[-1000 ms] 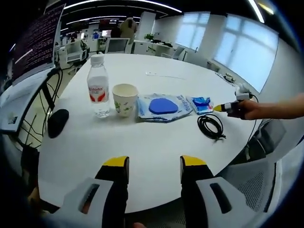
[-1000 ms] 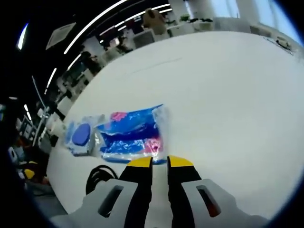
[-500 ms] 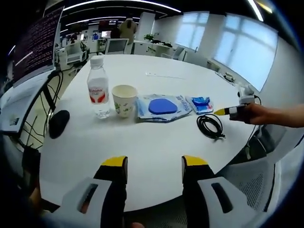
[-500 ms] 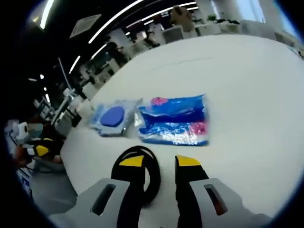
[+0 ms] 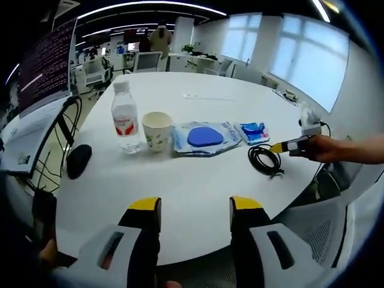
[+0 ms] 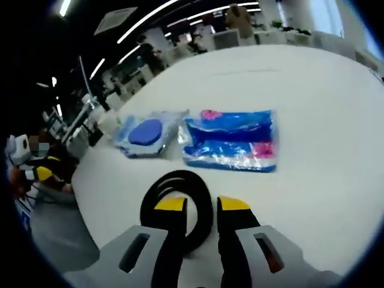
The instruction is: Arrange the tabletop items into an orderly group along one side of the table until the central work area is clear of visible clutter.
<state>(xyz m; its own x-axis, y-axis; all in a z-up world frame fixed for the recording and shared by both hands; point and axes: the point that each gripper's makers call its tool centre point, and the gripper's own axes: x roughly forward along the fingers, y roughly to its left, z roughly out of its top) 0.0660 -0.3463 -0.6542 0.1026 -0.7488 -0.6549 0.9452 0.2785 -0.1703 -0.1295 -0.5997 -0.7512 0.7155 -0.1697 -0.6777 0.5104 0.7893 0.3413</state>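
**Q:** What's changed in the last second?

**Me:** My right tongs [image 6: 200, 204] came off the small packet [image 6: 231, 140] and swung down over the cable [image 6: 177, 207]. I'd say the cable's next to join the row.

**Q:** Tongs?

**Me:** Right ones a narrow gap apart, straddling the coil's near edge, not clamped. Left tongs [image 5: 195, 206] wide apart, holding nothing, hanging off the worktop [image 5: 180, 174] edge. Left of the cable: packet, blue pad [image 5: 206, 135], cup [image 5: 157, 130], bottle [image 5: 124, 117].
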